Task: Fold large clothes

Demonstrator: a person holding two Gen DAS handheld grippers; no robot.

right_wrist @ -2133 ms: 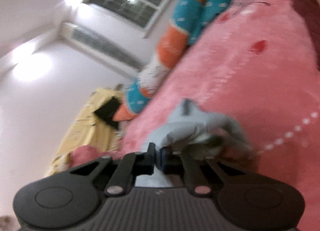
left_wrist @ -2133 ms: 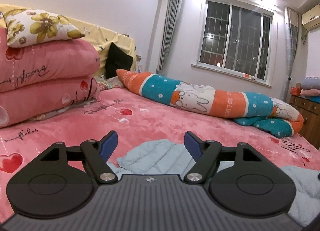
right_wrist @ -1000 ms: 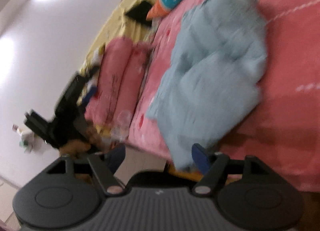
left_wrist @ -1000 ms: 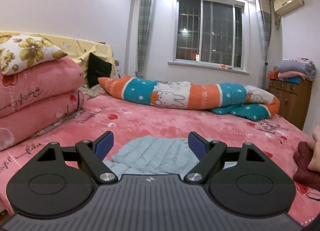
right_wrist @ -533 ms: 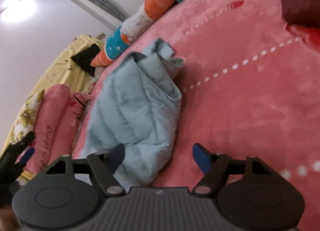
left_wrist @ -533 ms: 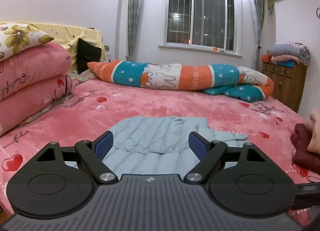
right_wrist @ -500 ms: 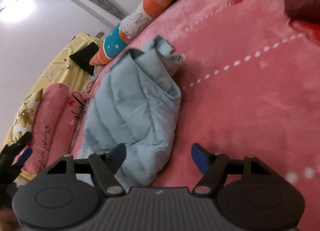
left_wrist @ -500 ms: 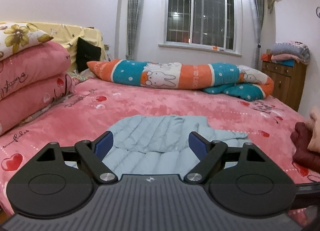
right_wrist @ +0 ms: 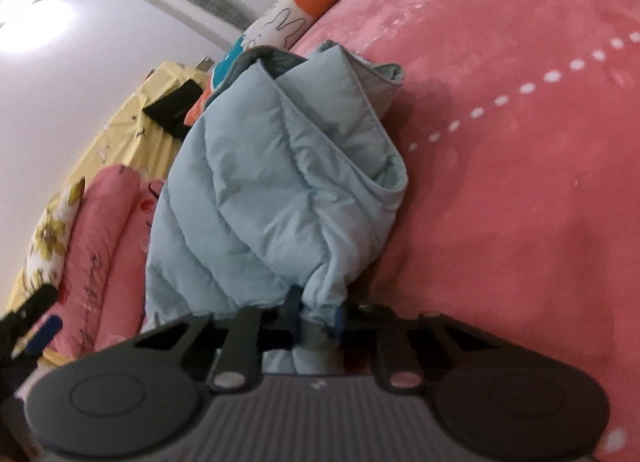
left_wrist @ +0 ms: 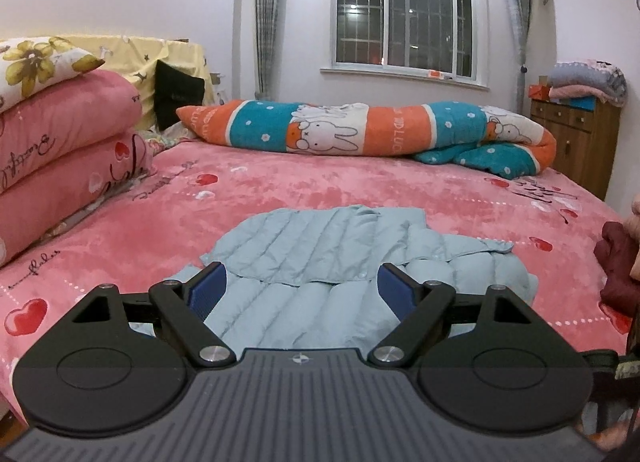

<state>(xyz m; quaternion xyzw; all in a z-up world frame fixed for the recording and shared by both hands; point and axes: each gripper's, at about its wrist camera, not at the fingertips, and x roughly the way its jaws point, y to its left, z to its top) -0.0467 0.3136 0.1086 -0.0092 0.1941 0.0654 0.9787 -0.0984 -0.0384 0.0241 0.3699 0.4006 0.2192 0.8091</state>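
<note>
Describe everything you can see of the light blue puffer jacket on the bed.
The light blue puffer jacket is quilted in puffy channels, looks soft and slightly shiny, with a grey-trimmed edge. It lies crumpled and partly folded over itself on the pink bedspread. The right gripper is shut on its near edge; the open left gripper hovers without touching.

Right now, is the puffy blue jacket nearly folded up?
Partly. The jacket lies on the bed with one flap already turned over its middle. The right gripper is pinching the jacket's near edge, while the left gripper is open above it, holding nothing. It looks lumpy and spread out, so more folds and some neatening probably remain.
</note>
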